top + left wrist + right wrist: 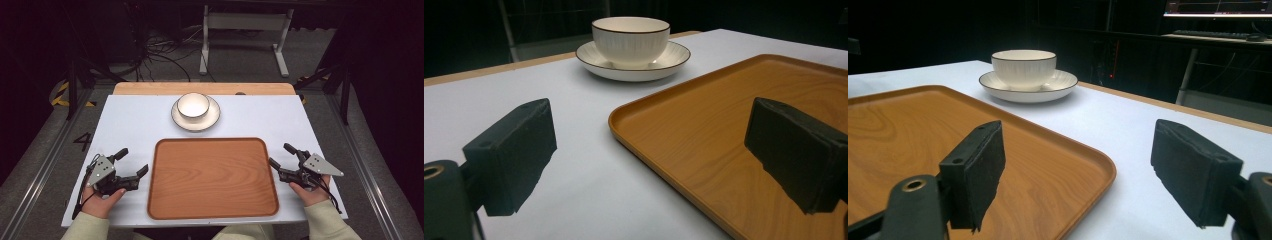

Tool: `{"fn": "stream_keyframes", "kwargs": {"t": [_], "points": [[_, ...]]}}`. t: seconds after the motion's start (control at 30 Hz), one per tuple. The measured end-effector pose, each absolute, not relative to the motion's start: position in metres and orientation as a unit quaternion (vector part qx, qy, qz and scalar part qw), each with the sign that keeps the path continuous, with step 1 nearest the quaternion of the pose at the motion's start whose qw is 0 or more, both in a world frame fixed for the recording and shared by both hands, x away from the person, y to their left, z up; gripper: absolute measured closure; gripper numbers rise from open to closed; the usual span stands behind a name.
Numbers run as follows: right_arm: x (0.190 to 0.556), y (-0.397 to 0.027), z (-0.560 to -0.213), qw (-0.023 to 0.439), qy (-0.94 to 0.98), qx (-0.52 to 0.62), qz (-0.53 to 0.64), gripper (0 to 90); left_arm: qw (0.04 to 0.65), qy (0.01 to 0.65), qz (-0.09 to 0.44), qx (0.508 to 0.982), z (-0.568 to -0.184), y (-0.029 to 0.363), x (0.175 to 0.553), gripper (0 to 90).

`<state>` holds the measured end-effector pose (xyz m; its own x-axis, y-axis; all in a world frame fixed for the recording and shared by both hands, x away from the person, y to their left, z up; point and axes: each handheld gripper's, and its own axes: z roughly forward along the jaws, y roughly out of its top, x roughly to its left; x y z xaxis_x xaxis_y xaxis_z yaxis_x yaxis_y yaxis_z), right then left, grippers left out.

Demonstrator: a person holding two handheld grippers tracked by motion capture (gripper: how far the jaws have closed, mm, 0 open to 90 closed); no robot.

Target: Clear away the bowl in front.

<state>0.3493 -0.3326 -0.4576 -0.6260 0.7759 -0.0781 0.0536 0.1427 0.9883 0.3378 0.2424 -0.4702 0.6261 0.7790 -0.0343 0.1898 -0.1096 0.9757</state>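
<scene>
**Two open grippers flank an empty wooden tray; bowl sits on its plate beyond**

A rectangular wooden tray with rounded corners and a low raised rim (152,200) lies in the middle of the white table top (130,125), its long side running left to right. Its brown grained floor is bare; nothing lies in it.

Beyond the tray's far edge, near it but apart from it, a round white plate with a thin dark rim (214,117) rests on the table. A white ribbed bowl with a dark line around its lip (193,106) stands upright on the middle of that plate. From above, the bowl's inside looks plain white, with no contents that can be made out.

The left gripper (134,163) rests at the tray's left side, held in the person's left hand (102,199). Its two black jaws stand wide apart with nothing between them; in the left gripper view one jaw sits over the white table and the other over the tray's near corner.

The right gripper (281,155) lies at the tray's right side in the right hand (310,192). Its jaws are likewise spread and hold nothing; in the right gripper view one jaw hangs over the tray's edge and the other over the table.
</scene>
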Motion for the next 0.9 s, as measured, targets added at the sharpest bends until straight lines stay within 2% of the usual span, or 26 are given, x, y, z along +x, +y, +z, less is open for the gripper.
{"fn": "stream_keyframes", "kwargs": {"t": [0.53,0.9], "points": [[0.349,-0.335,-0.458,0.307,0.684,0.305,0.587,17.5,0.557,0.360,0.250,0.705,-0.468,0.241,0.341,8.1],[0.350,-0.335,-0.458,0.302,0.683,0.306,0.590,17.5,0.567,0.366,0.257,0.691,-0.446,0.248,0.334,8.3]]}}
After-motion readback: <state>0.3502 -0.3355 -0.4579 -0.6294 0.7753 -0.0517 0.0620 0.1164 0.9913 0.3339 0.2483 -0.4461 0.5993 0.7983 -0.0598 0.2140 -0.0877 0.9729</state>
